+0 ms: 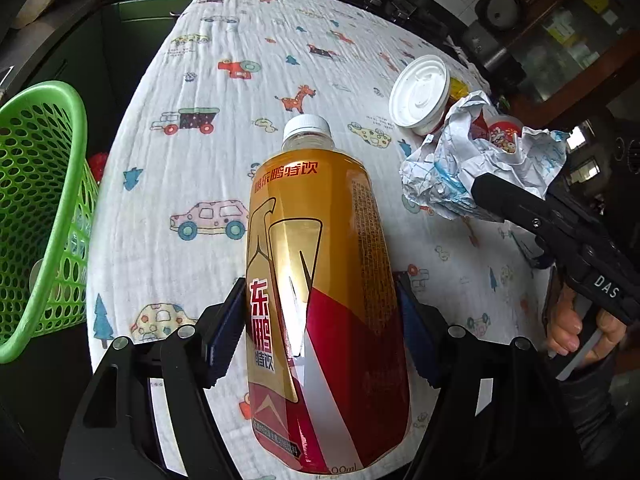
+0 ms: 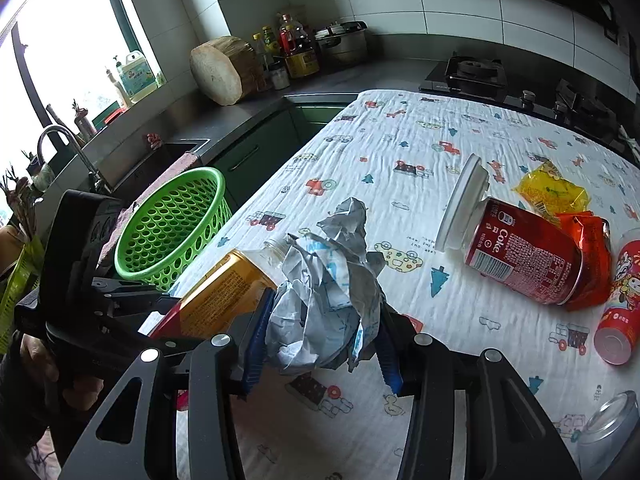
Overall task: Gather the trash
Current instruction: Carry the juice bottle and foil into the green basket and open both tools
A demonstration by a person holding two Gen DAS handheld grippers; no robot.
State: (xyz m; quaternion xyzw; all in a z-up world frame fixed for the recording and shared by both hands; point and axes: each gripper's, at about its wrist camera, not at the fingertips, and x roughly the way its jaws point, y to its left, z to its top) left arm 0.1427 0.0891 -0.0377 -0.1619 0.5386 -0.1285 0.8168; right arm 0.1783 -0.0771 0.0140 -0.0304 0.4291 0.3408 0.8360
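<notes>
— Holding both at once, look: the left hand-held gripper [image 1: 320,328] pinches the bottle [image 1: 320,280] across its belly, and the right hand-held gripper [image 2: 320,344] is clamped on the paper wad [image 2: 328,292].

— Both lifted off the bench [image 2: 400,152]?

— Seems so. The basket [image 2: 172,228] sits off the bench's left edge, mouth tilted toward them. I'd take the bottle over first, cap leading, and let go only once it's above the rim; it's slick and could slip.

— And the wad?

— Light, so drop it from close or it may catch the rim.

— What's left?

— A Coke can [image 2: 524,256] on its side touching a lidded cup [image 2: 460,208], wrappers [image 2: 552,192] behind it, a second can [image 2: 616,304] further right. None of it blocks the way; only the two grippers crowd each other.
</notes>
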